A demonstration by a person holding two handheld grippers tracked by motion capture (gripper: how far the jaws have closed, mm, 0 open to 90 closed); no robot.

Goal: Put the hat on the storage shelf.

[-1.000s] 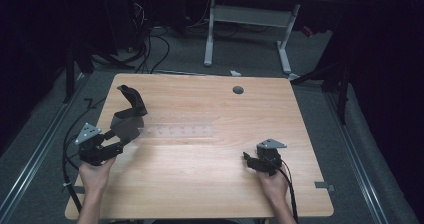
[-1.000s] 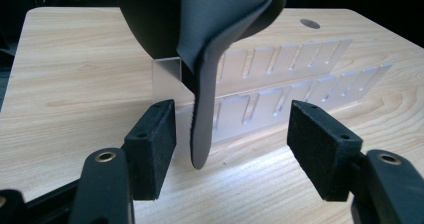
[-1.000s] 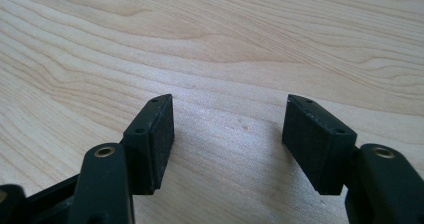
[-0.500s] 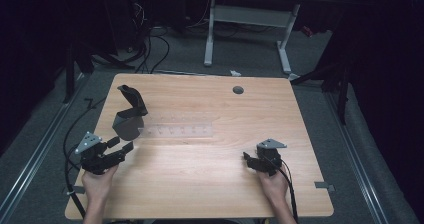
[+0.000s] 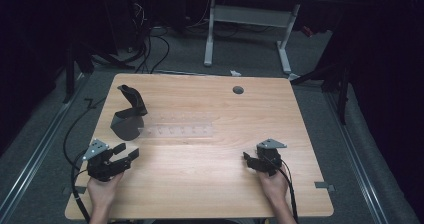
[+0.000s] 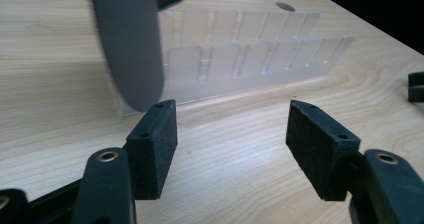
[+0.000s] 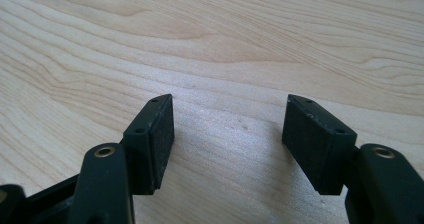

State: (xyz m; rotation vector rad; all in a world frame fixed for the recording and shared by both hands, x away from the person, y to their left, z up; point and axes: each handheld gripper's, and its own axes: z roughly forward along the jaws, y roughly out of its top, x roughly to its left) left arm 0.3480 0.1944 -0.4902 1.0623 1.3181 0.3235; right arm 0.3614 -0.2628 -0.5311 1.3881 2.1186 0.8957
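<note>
Clear slotted rack (image 5: 176, 131), faint against the table (image 5: 210, 184), half-hidden by a dark stand (image 5: 129, 115); both tools gape wide, empty.

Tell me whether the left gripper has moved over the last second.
Yes. In the high view the left gripper has pulled back toward the person, away from the dark curved stand it was against, and now sits open and apart from it.
</note>
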